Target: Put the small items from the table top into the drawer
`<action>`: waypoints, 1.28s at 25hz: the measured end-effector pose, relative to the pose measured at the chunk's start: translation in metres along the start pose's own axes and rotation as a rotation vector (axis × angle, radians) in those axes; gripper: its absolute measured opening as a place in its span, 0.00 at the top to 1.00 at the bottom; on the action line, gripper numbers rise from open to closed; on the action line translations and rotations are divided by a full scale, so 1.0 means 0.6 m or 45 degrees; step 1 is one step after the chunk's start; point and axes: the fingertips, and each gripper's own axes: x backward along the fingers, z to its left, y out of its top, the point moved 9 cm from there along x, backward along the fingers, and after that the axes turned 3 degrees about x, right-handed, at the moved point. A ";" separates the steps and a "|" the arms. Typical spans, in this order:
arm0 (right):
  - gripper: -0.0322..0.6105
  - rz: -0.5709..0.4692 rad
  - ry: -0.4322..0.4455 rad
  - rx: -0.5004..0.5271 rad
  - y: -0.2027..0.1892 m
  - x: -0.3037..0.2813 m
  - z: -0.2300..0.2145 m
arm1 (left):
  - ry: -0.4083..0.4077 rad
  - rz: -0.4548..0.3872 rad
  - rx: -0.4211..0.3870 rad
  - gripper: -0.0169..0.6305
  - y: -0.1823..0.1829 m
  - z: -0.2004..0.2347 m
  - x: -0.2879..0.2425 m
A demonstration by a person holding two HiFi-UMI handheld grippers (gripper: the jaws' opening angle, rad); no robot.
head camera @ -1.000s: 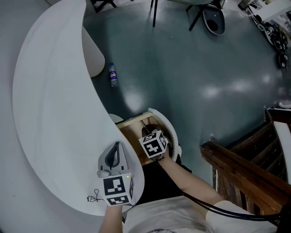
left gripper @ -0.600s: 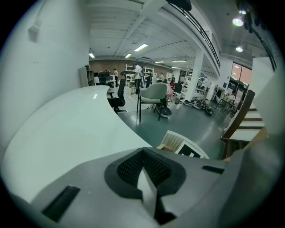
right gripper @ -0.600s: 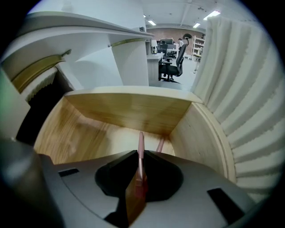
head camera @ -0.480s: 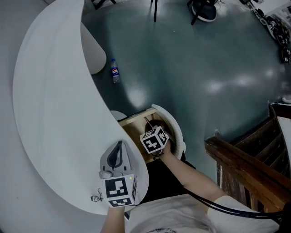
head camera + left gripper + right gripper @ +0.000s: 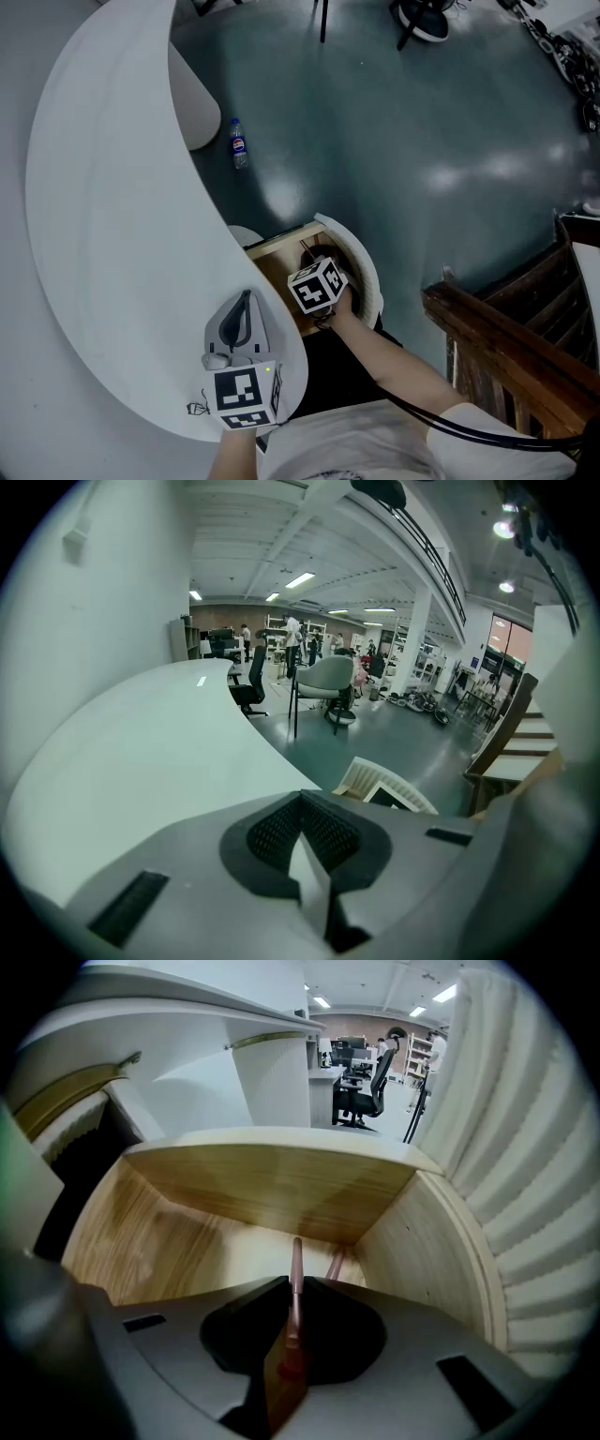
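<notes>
My left hand-held gripper (image 5: 302, 850), jaws together and empty, hovers over the desk (image 5: 112, 234). A small dark wiry item (image 5: 194, 408) lies near its edge, not yet stowed. My right hand-held gripper (image 5: 289, 1335) is clamped on a thin pink stick (image 5: 296, 1269), lowered inside the open drawer (image 5: 272, 1185) and, I judge, ready for release.

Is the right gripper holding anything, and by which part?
Yes. The right gripper pinches a thin pink stick by its near end; the rest of it points ahead into the wooden drawer.
</notes>
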 end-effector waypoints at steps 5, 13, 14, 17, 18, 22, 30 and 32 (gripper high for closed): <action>0.85 0.003 0.000 -0.010 0.003 0.002 -0.002 | 0.003 -0.003 -0.002 0.94 0.008 0.001 0.002; 0.85 -0.009 0.020 -0.013 0.002 0.001 -0.003 | 0.007 -0.001 0.016 0.94 0.004 -0.004 -0.001; 0.85 -0.018 0.030 -0.017 0.000 0.001 -0.003 | 0.009 -0.003 0.018 0.94 0.001 -0.007 0.000; 0.85 -0.036 0.033 -0.016 0.000 0.005 -0.004 | 0.019 -0.008 0.025 0.94 -0.002 -0.009 0.003; 0.85 -0.039 0.032 -0.017 0.001 0.008 -0.004 | 0.023 -0.010 0.029 0.94 -0.001 -0.008 0.005; 0.85 -0.076 0.031 -0.002 0.012 0.026 -0.001 | 0.051 -0.025 0.056 0.94 -0.002 -0.004 0.017; 0.85 -0.202 0.092 0.106 0.043 0.110 0.015 | 0.110 -0.077 0.138 0.94 -0.010 -0.018 0.044; 0.85 -0.207 0.097 0.137 0.049 0.134 0.018 | 0.120 -0.094 0.162 0.94 -0.009 -0.021 0.055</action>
